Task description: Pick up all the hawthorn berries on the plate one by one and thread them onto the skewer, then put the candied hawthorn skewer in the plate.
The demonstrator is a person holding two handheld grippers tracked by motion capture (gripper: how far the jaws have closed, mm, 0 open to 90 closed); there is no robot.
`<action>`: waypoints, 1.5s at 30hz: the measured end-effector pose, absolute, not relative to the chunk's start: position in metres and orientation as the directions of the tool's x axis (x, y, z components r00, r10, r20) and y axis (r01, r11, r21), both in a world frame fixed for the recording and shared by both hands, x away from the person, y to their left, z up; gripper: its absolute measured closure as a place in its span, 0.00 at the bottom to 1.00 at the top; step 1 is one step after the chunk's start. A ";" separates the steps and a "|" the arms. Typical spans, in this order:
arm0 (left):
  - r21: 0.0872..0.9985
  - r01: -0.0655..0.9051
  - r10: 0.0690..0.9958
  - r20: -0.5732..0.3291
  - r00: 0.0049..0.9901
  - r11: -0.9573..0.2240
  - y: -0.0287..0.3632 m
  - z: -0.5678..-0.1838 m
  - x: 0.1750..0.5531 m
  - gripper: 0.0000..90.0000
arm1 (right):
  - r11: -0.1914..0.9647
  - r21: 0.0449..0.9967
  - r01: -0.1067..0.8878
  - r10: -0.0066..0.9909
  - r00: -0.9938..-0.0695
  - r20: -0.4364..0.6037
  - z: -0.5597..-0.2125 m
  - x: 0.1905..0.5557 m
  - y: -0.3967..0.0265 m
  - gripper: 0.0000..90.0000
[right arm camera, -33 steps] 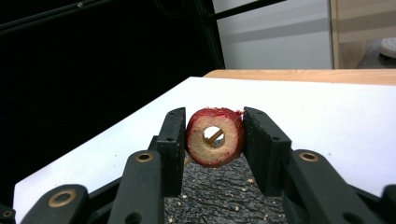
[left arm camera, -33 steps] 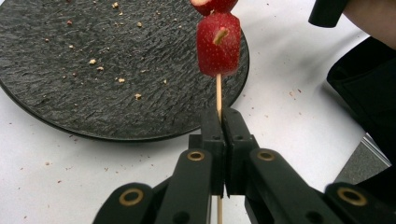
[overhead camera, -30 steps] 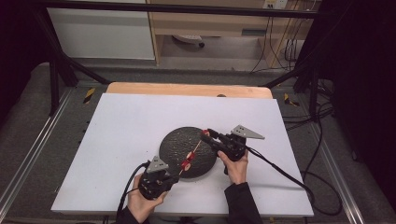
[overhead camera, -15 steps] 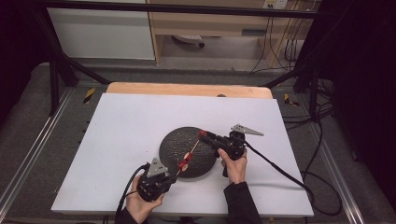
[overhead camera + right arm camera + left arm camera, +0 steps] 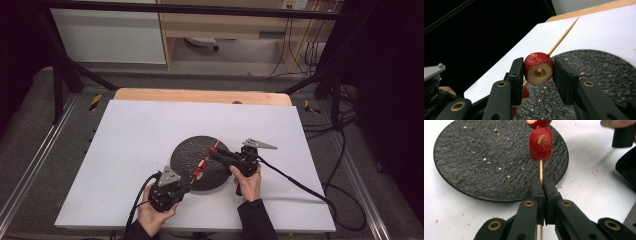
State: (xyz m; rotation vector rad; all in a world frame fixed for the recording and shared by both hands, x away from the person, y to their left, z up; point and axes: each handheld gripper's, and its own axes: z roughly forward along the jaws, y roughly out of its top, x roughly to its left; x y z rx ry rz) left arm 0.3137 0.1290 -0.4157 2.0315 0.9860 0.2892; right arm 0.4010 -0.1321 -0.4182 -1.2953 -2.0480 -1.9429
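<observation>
The left gripper (image 5: 176, 185) is clenched on the lower end of a wooden skewer (image 5: 540, 171) that slants up over the dark slate plate (image 5: 187, 152), with strawberry pieces (image 5: 198, 172) threaded on it. Further right, the right gripper (image 5: 216, 151) grips the topmost strawberry piece (image 5: 538, 68) on the stick, jaws pressed to its sides

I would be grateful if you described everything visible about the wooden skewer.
The wooden skewer is a thin, pale, straight stick with a pointed free end, held slanted above the dark plate. The left gripper is shut on its bare lower part. Red strawberry pieces are threaded on it; the right gripper is clamped on the topmost piece, whose cut face shows a pale core.
</observation>
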 end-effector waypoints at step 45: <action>0.585 0.661 0.778 -0.081 0.623 -0.469 0.128 -0.411 0.387 0.98 | 0.243 0.816 0.524 0.758 -0.628 0.177 -0.439 0.364 -0.239 0.02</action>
